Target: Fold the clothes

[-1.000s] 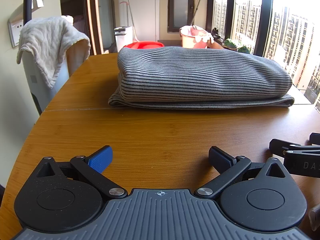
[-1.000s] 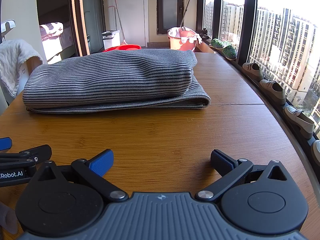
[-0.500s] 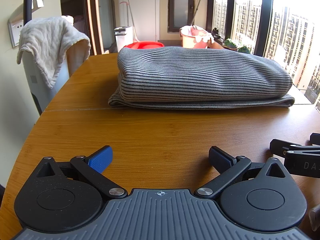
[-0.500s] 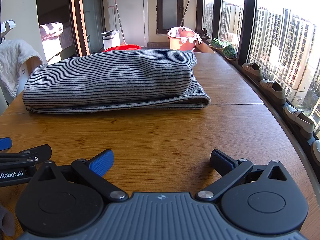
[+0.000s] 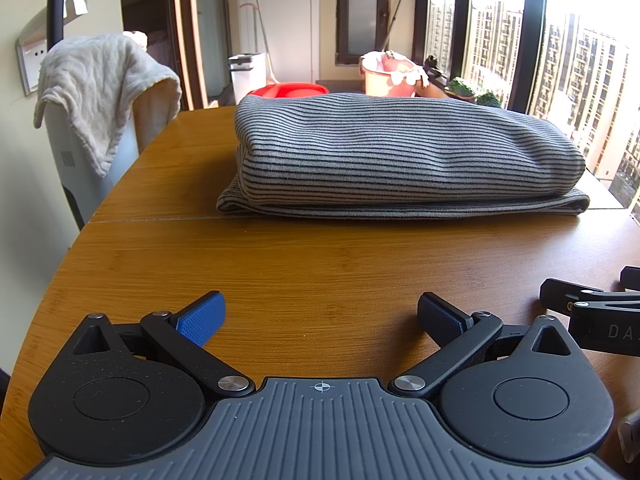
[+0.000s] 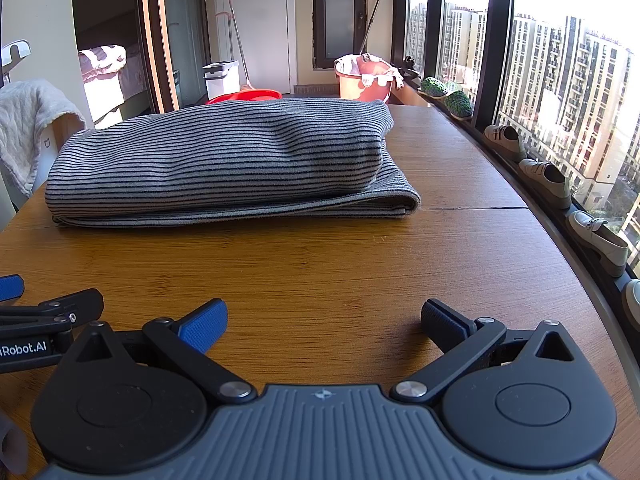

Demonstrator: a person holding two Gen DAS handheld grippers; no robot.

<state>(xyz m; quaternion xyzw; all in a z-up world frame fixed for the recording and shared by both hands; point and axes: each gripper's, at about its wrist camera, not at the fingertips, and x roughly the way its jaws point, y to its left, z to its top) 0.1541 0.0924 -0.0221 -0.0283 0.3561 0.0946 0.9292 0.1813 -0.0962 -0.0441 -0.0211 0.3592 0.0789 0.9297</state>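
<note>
A grey garment with thin black stripes (image 5: 400, 156) lies folded in a thick rectangle on the wooden table (image 5: 320, 256). It also shows in the right wrist view (image 6: 224, 164). My left gripper (image 5: 320, 312) is open and empty, low over the table in front of the garment and well apart from it. My right gripper (image 6: 324, 318) is open and empty, beside the left one, also short of the garment. Each gripper shows at the edge of the other's view: the right gripper (image 5: 592, 308) and the left gripper (image 6: 44, 316).
A chair with a white towel (image 5: 100, 92) stands at the table's left edge. Red basin (image 5: 288, 90), pink bucket (image 6: 362, 76) and white bin (image 5: 248, 76) stand beyond the table. Shoes (image 6: 548, 178) line the window sill along the table's right edge.
</note>
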